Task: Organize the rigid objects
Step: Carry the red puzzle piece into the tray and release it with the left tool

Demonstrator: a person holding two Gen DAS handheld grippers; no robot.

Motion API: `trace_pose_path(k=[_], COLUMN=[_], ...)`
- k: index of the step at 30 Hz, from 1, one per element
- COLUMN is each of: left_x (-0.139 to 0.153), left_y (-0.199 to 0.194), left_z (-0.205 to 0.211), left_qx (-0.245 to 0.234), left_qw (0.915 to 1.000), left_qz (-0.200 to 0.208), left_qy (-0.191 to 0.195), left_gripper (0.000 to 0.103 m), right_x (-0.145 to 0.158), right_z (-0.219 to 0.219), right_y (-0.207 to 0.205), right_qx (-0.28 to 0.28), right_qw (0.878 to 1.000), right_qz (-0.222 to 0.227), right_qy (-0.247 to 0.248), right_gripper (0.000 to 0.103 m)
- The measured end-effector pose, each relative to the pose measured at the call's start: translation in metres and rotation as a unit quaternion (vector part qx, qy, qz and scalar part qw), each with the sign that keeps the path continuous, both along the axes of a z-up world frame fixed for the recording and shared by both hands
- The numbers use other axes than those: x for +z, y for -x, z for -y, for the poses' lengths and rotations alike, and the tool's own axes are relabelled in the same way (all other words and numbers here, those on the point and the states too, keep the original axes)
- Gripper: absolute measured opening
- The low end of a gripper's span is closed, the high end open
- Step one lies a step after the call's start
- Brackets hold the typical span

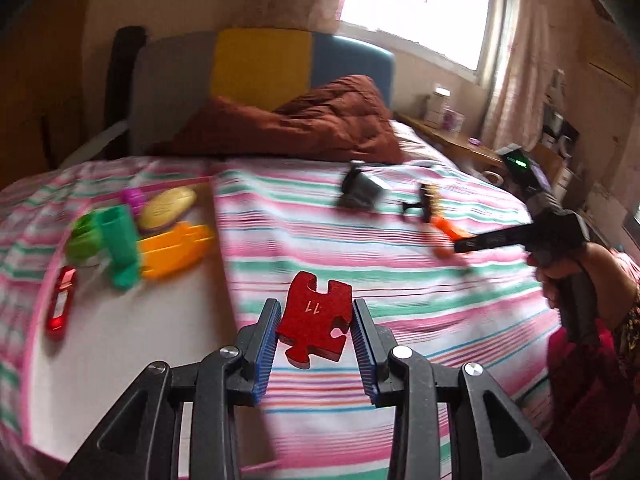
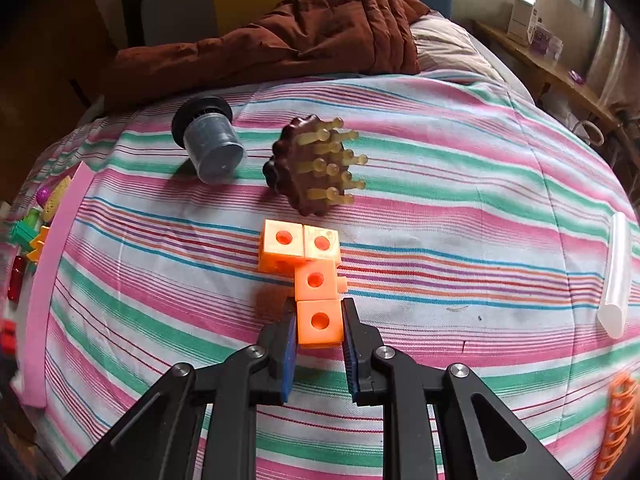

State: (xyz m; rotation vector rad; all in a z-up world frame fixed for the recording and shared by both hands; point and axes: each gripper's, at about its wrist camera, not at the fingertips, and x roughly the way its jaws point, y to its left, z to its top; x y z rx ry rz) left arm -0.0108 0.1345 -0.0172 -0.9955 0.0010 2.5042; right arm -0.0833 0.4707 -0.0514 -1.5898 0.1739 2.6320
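Note:
My left gripper is shut on a red puzzle piece marked 11 and holds it above the striped bedspread, beside a white tray with a pink rim. My right gripper is shut on the nearest cube of an orange chain of linked cubes, which rests on the bedspread. In the left wrist view that right gripper shows at the right in a person's hand, with the orange cubes at its tip.
The tray holds a green piece, an orange piece, a yellow oval and a red piece. A brown peg brush, a dark cup and a white tube lie on the bed. A brown quilt lies behind.

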Motion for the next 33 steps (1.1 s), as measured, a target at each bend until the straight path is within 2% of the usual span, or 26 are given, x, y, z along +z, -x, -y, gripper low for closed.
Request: trace_pose_path(k=[7, 10, 14, 19, 24, 29, 33], left_x=[-0.009, -0.017, -0.023, -0.027, -0.034, -0.033, -0.024], left_y=[0.025, 0.045, 0.07, 0.096, 0.108, 0.099, 0.073], left_z=[0.059, 0.082, 0.105, 0.115, 0.12, 0.118, 0.118], left_qx=[0.074, 0.112, 0.151, 0.169, 0.176, 0.185, 0.198], left_qw=[0.9966, 0.9915, 0.984, 0.9785, 0.9755, 0.9753, 0.9766], left_qz=[0.035, 0.058, 0.088, 0.106, 0.124, 0.105, 0.062], left_qy=[0.013, 0.032, 0.035, 0.051, 0.046, 0.06, 0.058], left_gripper=[0.035, 0.035, 0.035, 0.035, 0.036, 0.039, 0.039], right_x=[0.002, 0.001, -0.001, -0.003, -0.003, -0.002, 0.001], right_z=[0.006, 0.006, 0.003, 0.003, 0.002, 0.0, -0.001], right_y=[-0.003, -0.003, -0.002, 0.0, 0.0, -0.001, -0.002], right_qx=[0.006, 0.003, -0.001, -0.002, -0.004, -0.005, -0.007], right_qw=[1.0, 1.0, 1.0, 1.0, 1.0, 1.0, 1.0], right_qz=[-0.007, -0.006, -0.002, -0.002, -0.003, -0.004, -0.01], right_qy=[-0.007, -0.008, -0.012, -0.015, -0.014, -0.015, -0.011], right_gripper=[0.02, 0.02, 0.02, 0.02, 0.02, 0.02, 0.02])
